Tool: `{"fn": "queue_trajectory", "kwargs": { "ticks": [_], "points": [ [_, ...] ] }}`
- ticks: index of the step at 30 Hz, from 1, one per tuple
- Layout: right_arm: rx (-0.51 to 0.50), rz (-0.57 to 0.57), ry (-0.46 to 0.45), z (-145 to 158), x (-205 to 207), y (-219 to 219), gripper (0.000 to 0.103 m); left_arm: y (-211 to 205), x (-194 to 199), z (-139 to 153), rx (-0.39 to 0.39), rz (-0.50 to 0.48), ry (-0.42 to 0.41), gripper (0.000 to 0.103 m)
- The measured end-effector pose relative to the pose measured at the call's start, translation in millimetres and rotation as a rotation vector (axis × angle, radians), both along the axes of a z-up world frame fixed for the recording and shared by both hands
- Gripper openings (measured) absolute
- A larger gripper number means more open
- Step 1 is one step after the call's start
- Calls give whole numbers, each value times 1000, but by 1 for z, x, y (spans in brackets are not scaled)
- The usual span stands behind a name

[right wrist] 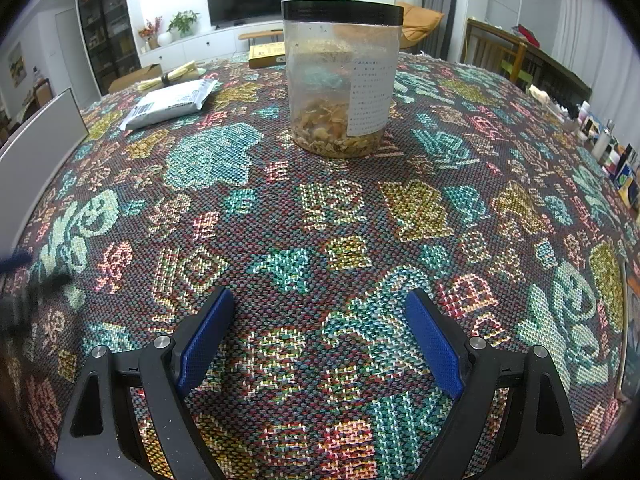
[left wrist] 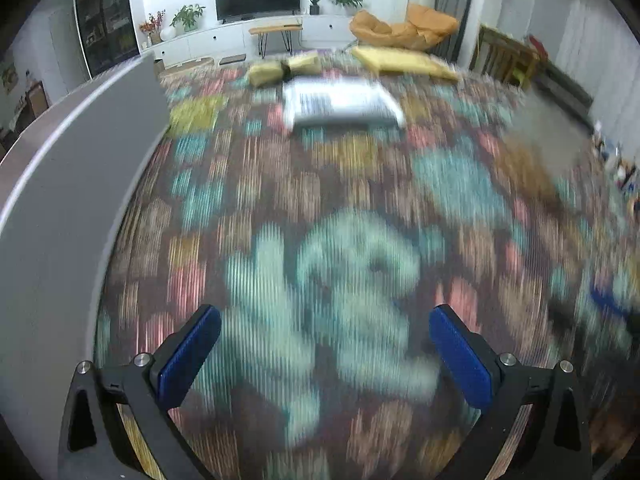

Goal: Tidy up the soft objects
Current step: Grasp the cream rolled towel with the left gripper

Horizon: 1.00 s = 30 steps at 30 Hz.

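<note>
A soft white and grey packet (right wrist: 172, 102) lies flat on the patterned woven cloth (right wrist: 320, 220), far left in the right wrist view; it also shows blurred in the left wrist view (left wrist: 340, 102). A yellow bundle tied with a dark band (right wrist: 172, 76) lies behind it, and shows in the left wrist view (left wrist: 284, 70). My left gripper (left wrist: 324, 354) is open and empty above the cloth. My right gripper (right wrist: 320, 338) is open and empty, well short of a clear jar with a black lid (right wrist: 342, 76).
A grey panel (left wrist: 68, 208) stands at the left edge of the table. A yellow box (right wrist: 266, 56) lies behind the jar, and a flat yellow item (left wrist: 404, 62) lies far back. Small bottles (right wrist: 604, 144) line the right edge. The left gripper shows blurred at the left of the right wrist view (right wrist: 20, 280).
</note>
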State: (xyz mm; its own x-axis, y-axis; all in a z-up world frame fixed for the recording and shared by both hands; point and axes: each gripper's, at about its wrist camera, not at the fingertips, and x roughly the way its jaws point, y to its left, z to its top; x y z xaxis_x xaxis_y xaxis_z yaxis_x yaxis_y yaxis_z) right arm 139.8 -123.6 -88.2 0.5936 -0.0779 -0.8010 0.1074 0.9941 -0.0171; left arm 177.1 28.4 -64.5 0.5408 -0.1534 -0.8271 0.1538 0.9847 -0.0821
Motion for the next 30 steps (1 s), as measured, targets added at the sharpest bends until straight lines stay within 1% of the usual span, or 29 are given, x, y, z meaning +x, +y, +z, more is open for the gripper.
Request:
{"fn": "queue_trajectory", "kwargs": {
  "ticks": [2, 3, 4, 5, 6, 7, 9, 11, 13, 17, 18, 19, 20, 22, 23, 24, 25, 26, 27, 29, 30],
  "points": [
    [0, 0, 0, 0, -1, 0, 90, -2, 39, 13, -2, 6, -9, 103],
    [0, 0, 0, 0, 0, 0, 90, -3, 67, 20, 10, 11, -11, 103],
    [0, 0, 0, 0, 0, 0, 90, -4, 85, 24, 16, 16, -11, 103],
    [0, 0, 0, 0, -1, 0, 90, -4, 112, 28, 12, 31, 0, 103],
    [0, 0, 0, 0, 0, 0, 90, -3, 128, 30, 6, 47, 7, 103],
    [0, 0, 0, 0, 0, 0, 90, -1, 152, 32, -12, 84, 17, 103],
    [0, 0, 0, 0, 0, 0, 90, 2, 183, 29, -44, 137, 44, 103],
    [0, 0, 0, -1, 0, 0, 90, 1, 206, 22, -53, 176, 71, 103],
    [0, 1, 0, -1, 0, 0, 90, -4, 227, 14, -37, 194, 68, 103],
    [1, 1, 0, -1, 1, 0, 91, -20, 253, 0, 20, 165, 66, 103],
    [0, 0, 0, 0, -2, 1, 91, -22, 259, -6, 30, 162, 83, 103],
    [0, 0, 0, 0, -2, 1, 91, -23, 264, -15, 35, 159, 124, 103],
    [1, 0, 0, 0, -2, 1, 91, -22, 264, -19, 22, 157, 147, 103],
    [1, 0, 0, 0, -1, 1, 91, -14, 253, -22, -61, 140, 190, 103],
    [1, 0, 0, 0, -1, 1, 91, -12, 245, -20, -79, 122, 207, 103],
    [1, 0, 0, 0, -1, 1, 91, -11, 235, -18, -96, 94, 226, 103],
    [1, 0, 0, 0, -1, 1, 91, -10, 217, -15, -112, 38, 254, 103],
    [1, 1, 0, 0, 0, 1, 91, -10, 204, -13, -107, 0, 266, 103],
    [1, 1, 0, 0, 0, 1, 91, -12, 187, -11, -93, -64, 295, 103],
    [1, 1, 0, 0, 0, 1, 91, -20, 154, -13, -44, -227, 389, 102],
    [1, 1, 0, 0, 0, 1, 91, -23, 142, -11, -17, -285, 407, 102]
  ]
}}
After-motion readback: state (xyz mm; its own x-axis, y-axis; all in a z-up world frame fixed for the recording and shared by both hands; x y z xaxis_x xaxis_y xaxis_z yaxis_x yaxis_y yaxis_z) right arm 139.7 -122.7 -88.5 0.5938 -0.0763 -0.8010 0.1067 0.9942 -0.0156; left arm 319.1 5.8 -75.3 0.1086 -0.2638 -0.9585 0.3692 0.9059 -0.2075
